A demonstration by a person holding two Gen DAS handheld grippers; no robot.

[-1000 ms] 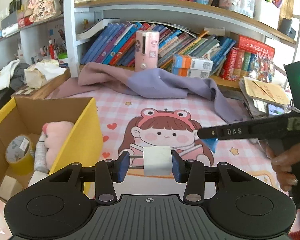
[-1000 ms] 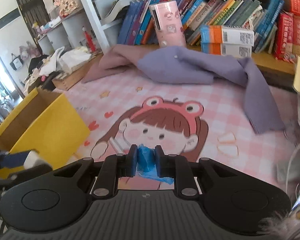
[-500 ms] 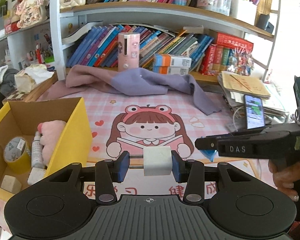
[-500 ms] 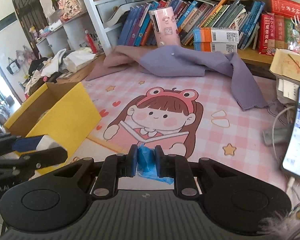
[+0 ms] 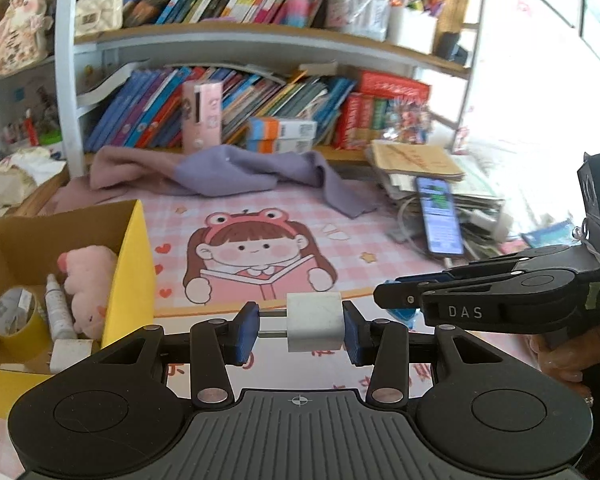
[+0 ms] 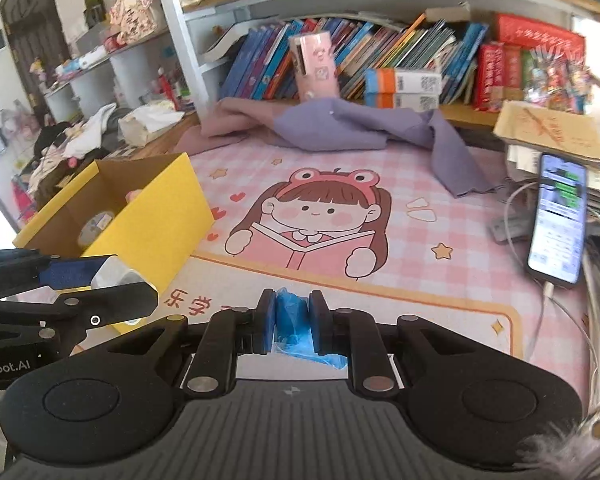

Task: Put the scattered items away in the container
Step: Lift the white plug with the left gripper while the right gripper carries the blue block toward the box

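1. The left tool (image 5: 299, 330) is clamped on a white block (image 5: 315, 328); its blue pads press the two sides of the block, above the near edge of the surface (image 5: 380, 240).
2. The right tool (image 6: 292, 326) is closed tight on a crumpled blue piece (image 6: 294, 320). I cannot tell what this piece is. The left view shows only a small corner of it under the black fingers.
3. Only the left view shows a hand (image 5: 560, 356) on the right tool's handle, cut off by the picture edge.
4. The yellow box (image 5: 134, 276) stands at the near left corner of the surface. The left view looks inside it: a tape roll (image 5: 14, 316), a small white bottle (image 5: 58, 312), a pink plush toy (image 5: 88, 284). The right view shows mostly its outer wall.
5. The middle of the pink mat is free, between the box and a phone (image 6: 558, 220) at the right edge.
6. A purple cloth (image 6: 360, 128) lies along the far edge, below the bookshelf.
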